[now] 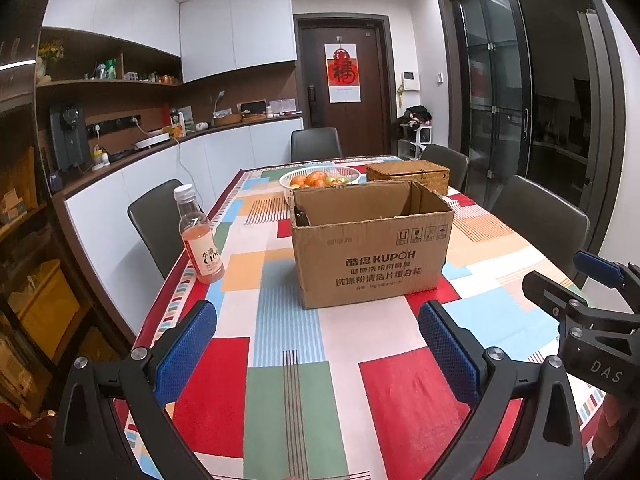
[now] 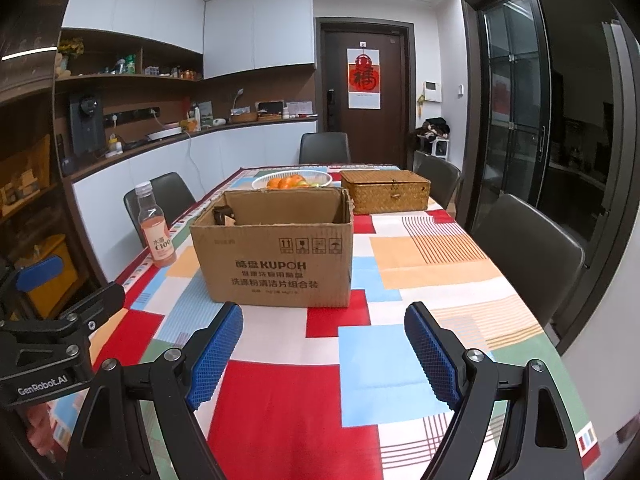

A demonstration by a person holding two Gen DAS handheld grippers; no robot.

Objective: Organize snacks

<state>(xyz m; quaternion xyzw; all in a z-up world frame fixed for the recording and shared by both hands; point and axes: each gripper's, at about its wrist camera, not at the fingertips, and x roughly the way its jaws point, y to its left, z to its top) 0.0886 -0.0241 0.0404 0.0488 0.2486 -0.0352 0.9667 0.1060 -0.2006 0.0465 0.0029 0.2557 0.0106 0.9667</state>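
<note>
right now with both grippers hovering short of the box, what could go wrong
The drink bottle stands upright near the table's left edge; a sideways knock from the left gripper could tip it off. The cardboard box looks light and might slide toward the fruit basket if the right gripper pushes it.

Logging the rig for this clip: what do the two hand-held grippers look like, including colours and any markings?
Both match: black angular linkage arms with silver pivot bolts, each finger ending in a blue pad with a mesh-like texture. The left hand-held gripper shows white "GenRobot.AI" lettering on its body in the right wrist view. The right hand-held gripper shows "DAS" in the left wrist view. No cables or sleeves are visible.
</note>
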